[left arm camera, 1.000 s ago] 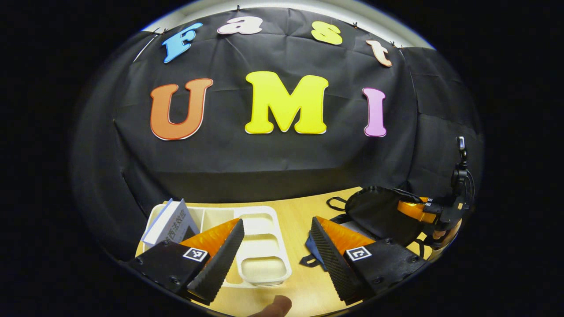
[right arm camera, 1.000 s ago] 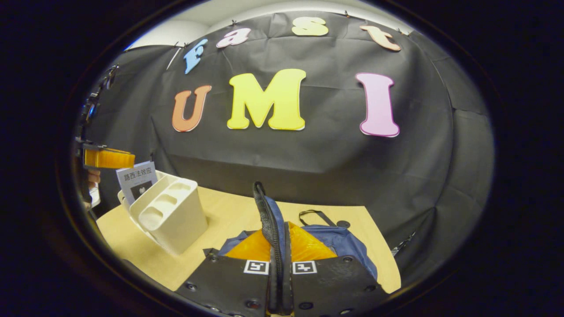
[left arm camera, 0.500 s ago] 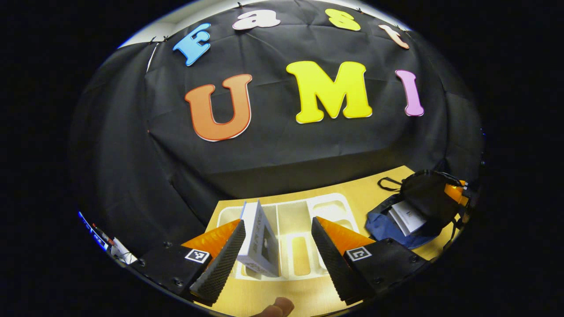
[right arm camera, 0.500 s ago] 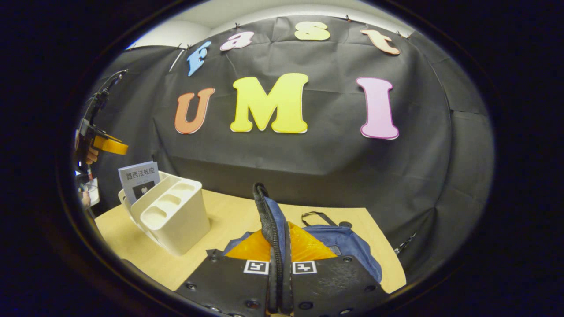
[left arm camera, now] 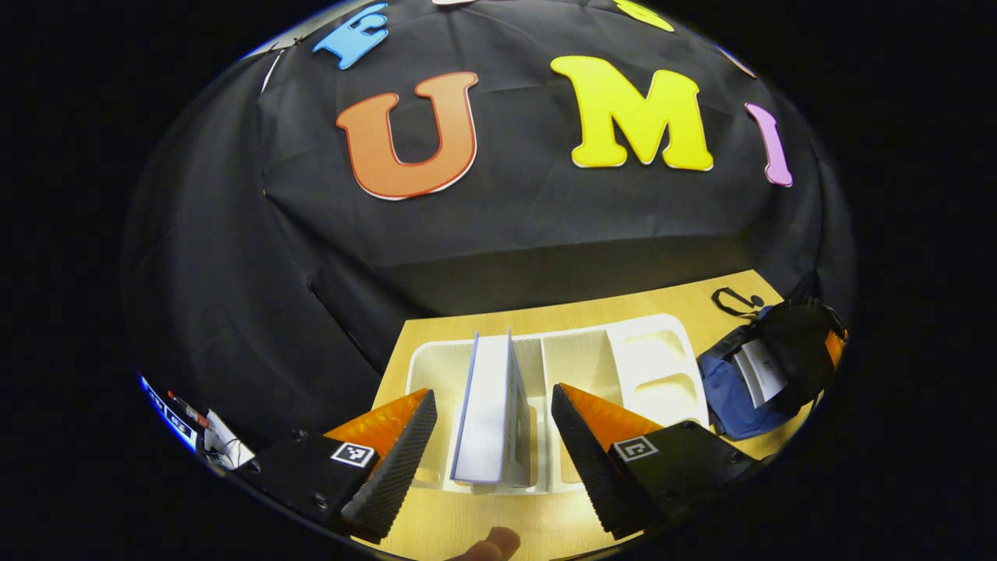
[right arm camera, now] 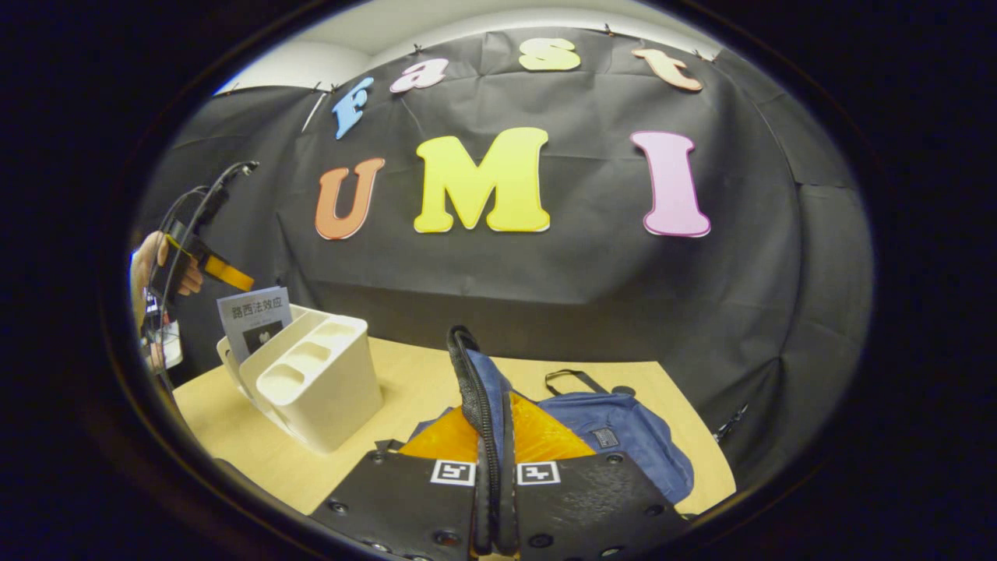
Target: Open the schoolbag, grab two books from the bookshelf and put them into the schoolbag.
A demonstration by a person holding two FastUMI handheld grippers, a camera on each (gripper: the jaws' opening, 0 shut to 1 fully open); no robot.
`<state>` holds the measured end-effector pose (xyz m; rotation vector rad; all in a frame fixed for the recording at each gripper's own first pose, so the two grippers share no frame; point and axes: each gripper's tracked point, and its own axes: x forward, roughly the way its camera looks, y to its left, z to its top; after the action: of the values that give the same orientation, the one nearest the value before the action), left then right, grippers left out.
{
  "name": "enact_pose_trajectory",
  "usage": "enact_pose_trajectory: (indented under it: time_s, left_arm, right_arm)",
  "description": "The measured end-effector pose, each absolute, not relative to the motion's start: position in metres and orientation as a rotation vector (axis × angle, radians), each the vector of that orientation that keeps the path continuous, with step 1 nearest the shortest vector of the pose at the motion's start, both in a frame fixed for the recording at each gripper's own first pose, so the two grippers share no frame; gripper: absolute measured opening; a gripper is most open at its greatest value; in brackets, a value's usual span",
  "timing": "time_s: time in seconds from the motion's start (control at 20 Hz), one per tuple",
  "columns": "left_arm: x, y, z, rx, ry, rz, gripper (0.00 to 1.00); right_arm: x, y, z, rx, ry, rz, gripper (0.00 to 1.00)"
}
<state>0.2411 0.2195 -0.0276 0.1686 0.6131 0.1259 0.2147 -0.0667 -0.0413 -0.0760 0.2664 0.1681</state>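
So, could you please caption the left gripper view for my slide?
Open left tongs straddle the upright book in the white bookshelf; schoolbag lies opened.

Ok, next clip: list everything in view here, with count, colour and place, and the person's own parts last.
book: 1, white pages, grey cover, upright in the bookshelf's end slot, between the open left fingers.
second book: 1, white, inside the open schoolbag.
bookshelf: 1, cream plastic, on the table's left part.
schoolbag: 1, blue with black lining, on the table; its flap is pinched up.
table: 1, light wood.
left gripper: 1, black and orange, open around the book.
right gripper: 1, black and orange, shut on the flap.
hand: 1, holding the left gripper.
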Motion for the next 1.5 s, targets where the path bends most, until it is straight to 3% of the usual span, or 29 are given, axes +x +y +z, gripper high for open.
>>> enact_pose_trajectory:
  time_s: [0.35, 0.4, 0.5, 0.7, 0.75, 0.8, 0.85, 1.1, 1.15, 1.5]
  left_arm:
    - [0.267, 0.242, -0.067, 0.096, 0.784, 0.092, 0.93]
    - [0.269, 0.237, -0.073, 0.096, 0.811, 0.043, 0.9]
    - [0.27, 0.238, -0.079, 0.105, 0.869, 0.025, 0.74]
    - [0.274, 0.235, -0.093, 0.142, 0.961, 0.005, 0.66]
    - [0.275, 0.232, -0.095, 0.141, 0.972, -0.003, 0.68]
    - [0.275, 0.231, -0.097, 0.141, 0.98, -0.005, 0.58]
    - [0.275, 0.23, -0.096, 0.145, 0.98, -0.007, 0.54]
    - [0.268, 0.21, -0.104, 0.095, 1.017, -0.023, 0.55]
    - [0.265, 0.204, -0.105, 0.08, 1.027, -0.038, 0.49]
    - [0.248, 0.201, -0.1, 0.099, 1.004, -0.045, 0.47]
  right_arm:
    - [0.212, -0.067, -0.044, -0.058, 0.237, 0.169, 0.05]
    - [0.211, -0.066, -0.048, -0.046, 0.24, 0.173, 0.05]
    - [0.21, -0.067, -0.051, -0.036, 0.244, 0.169, 0.05]
    - [0.21, -0.067, -0.054, -0.028, 0.241, 0.169, 0.05]
    - [0.21, -0.067, -0.055, -0.025, 0.243, 0.169, 0.05]
    - [0.21, -0.067, -0.056, -0.022, 0.247, 0.17, 0.05]
    - [0.21, -0.067, -0.056, -0.019, 0.25, 0.169, 0.05]
    - [0.207, -0.066, -0.058, -0.012, 0.239, 0.189, 0.05]
    - [0.207, -0.065, -0.06, -0.006, 0.247, 0.198, 0.05]
    - [0.205, -0.069, -0.064, 0.004, 0.243, 0.187, 0.05]
